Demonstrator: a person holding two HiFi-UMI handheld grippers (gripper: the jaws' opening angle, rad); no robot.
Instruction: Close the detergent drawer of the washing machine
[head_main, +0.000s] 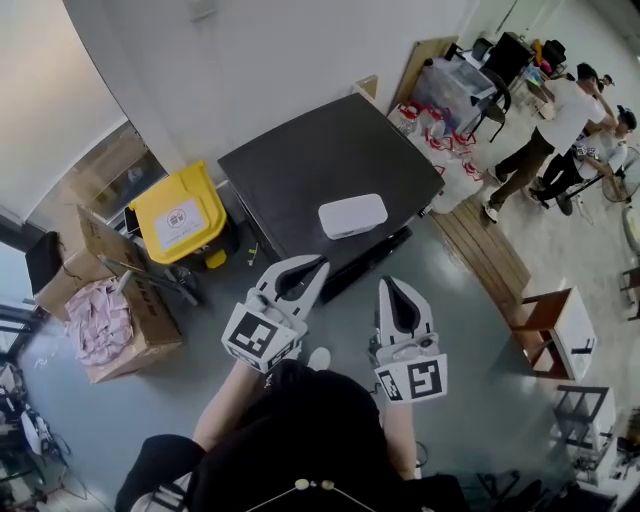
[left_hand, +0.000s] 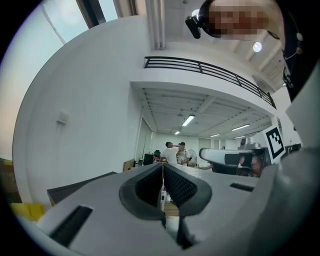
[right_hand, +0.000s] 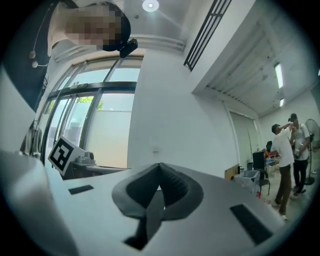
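Pair: left gripper (head_main: 318, 266), right gripper (head_main: 389, 285), jaws meeting, empty, pointing 1 and 12 o'clock; detergent drawer showing in no view, bearing untellable.

Right gripper (right_hand: 159, 166): sitting pad against pad, gripping nothing, facing a white wall (right_hand: 170, 110).
Left of the gripper: showing a marker cube (right_hand: 62, 154), black square on white, standing before tall windows (right_hand: 95, 125) letting in daylight.
Above and left of the gripper: leaning in, a person's head carrying a small dark camera (right_hand: 128, 47).
Straight above the gripper: glowing, a round ceiling light (right_hand: 150, 5).
Above and right of the gripper: running along an upper floor, a dark railing (right_hand: 205, 32).
Right of the gripper, well apart: standing close together, two people (right_hand: 282, 160), one raising an arm.
Between the gripper and the people: leaning by the wall, a wooden board (right_hand: 232, 172); resting just beside it, a clear bin (right_hand: 248, 176).
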